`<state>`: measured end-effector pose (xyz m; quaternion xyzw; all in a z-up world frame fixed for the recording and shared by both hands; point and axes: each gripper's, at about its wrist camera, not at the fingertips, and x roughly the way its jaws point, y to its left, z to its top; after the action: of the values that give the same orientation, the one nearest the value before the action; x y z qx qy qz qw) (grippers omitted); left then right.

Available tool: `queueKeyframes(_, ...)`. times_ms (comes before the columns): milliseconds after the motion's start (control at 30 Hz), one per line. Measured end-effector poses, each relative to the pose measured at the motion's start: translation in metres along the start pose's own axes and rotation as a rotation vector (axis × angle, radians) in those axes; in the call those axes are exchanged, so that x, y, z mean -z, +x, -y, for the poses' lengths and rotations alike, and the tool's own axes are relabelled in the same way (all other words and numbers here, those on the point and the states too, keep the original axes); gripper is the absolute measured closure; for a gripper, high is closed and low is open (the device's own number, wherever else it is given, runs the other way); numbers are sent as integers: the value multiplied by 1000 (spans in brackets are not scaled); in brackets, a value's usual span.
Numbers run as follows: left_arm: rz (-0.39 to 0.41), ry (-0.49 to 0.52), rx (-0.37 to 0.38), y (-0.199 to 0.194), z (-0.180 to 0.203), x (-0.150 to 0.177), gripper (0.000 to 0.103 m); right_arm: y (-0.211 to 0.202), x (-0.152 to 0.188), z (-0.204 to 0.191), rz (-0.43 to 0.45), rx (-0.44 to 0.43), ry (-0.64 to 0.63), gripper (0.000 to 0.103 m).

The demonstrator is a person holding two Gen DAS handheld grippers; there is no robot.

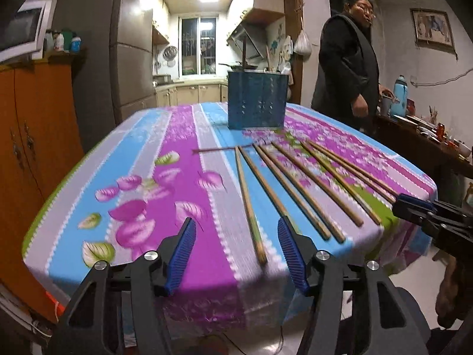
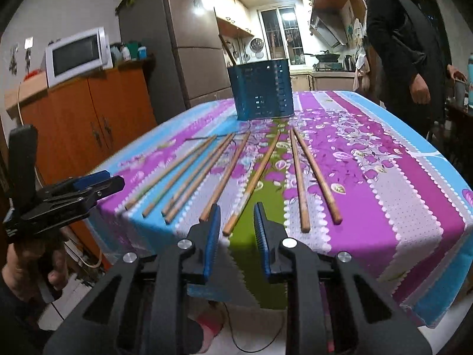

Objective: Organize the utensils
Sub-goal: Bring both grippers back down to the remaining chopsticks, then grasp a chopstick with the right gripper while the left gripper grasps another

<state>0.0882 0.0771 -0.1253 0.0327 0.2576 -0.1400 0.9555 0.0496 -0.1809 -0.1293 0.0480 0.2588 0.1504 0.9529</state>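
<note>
Several wooden chopsticks [image 1: 295,183] [image 2: 230,165] lie fanned out on the flowered tablecloth [image 1: 142,153] [image 2: 384,153], their thick ends toward me. Behind them stands a blue perforated utensil holder [image 1: 257,100] [image 2: 261,91] with one stick [image 2: 226,48] leaning in it. My left gripper [image 1: 236,233] hangs open over the near table edge, and the leftmost chopstick [image 1: 251,207] lies below the gap, untouched. My right gripper [image 2: 238,210] has a narrower gap, open, with a chopstick end [image 2: 229,227] lying beneath it. Each gripper shows in the other's view: the right gripper [image 1: 414,204], the left gripper [image 2: 100,182].
A person in dark clothes [image 1: 346,68] [image 2: 405,44] stands beyond the table's right side, by a cluttered side table with a blue flask [image 1: 400,94]. An orange cabinet [image 1: 35,136] [image 2: 88,112] with a microwave [image 2: 77,56] lines the left. A fridge [image 2: 183,47] stands behind.
</note>
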Motion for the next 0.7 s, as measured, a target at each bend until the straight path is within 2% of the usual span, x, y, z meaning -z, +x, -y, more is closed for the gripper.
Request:
queueKeyframes(267,15,50,70,-2,32,11,61,-3,6,-6,-1,-1,-33,81)
queueKeyframes(333,14,52,82,-1,38,14,69,-3,7,-6,-3,3,-31,81)
queueKeyframes(467,20,90,55,3,51,18,82,-4,6,0,-1,13,-20,81)
queueKeyframes(700,16,93,11,13,61,21,83,-12,1,11,29,27,-25,81)
